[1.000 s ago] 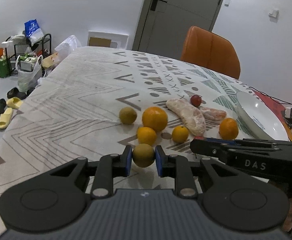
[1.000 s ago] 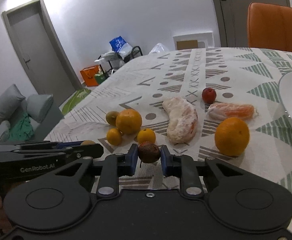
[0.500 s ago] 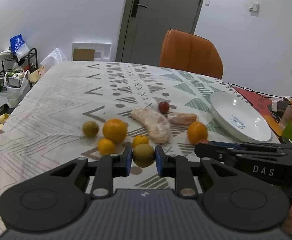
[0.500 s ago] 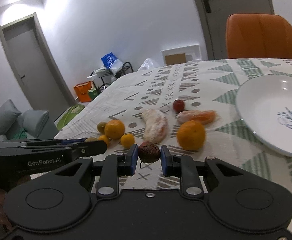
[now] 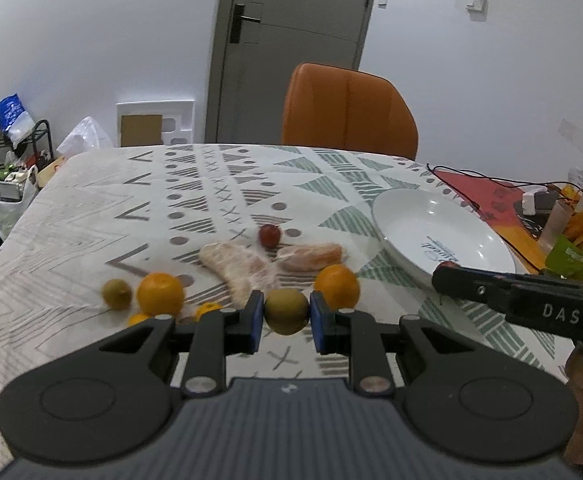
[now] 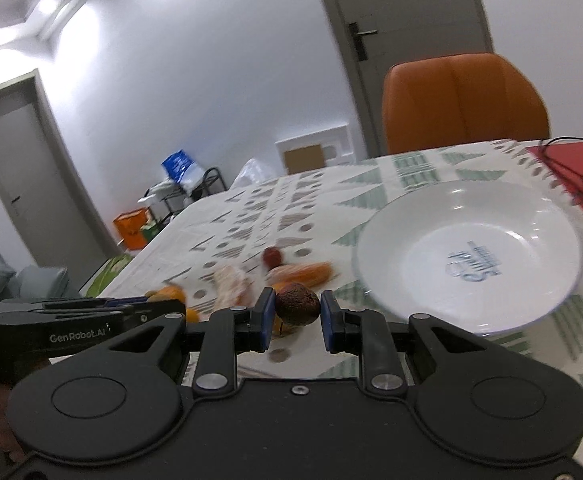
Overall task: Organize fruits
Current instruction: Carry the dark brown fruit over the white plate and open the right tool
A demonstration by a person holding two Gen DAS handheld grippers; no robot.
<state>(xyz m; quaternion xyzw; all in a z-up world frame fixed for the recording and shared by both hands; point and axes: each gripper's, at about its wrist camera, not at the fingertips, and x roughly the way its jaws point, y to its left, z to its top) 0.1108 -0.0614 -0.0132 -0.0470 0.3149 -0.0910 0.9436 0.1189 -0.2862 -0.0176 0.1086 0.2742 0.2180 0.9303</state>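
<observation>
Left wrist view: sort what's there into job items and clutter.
Job: green-brown fruit in the left gripper, loose oranges, peeled citrus pieces, red fruit, white plate.
Clutter: orange chair, black cable, snack packets, floor rack.

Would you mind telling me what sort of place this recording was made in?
Most likely a home dining area: a table under a patterned tablecloth with a white plate, an orange chair pushed up to it, and a shoe rack against the wall.

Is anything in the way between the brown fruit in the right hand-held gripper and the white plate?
Nothing visible. The brown fruit sits just left of the white plate, with only bare tablecloth between them.
</observation>
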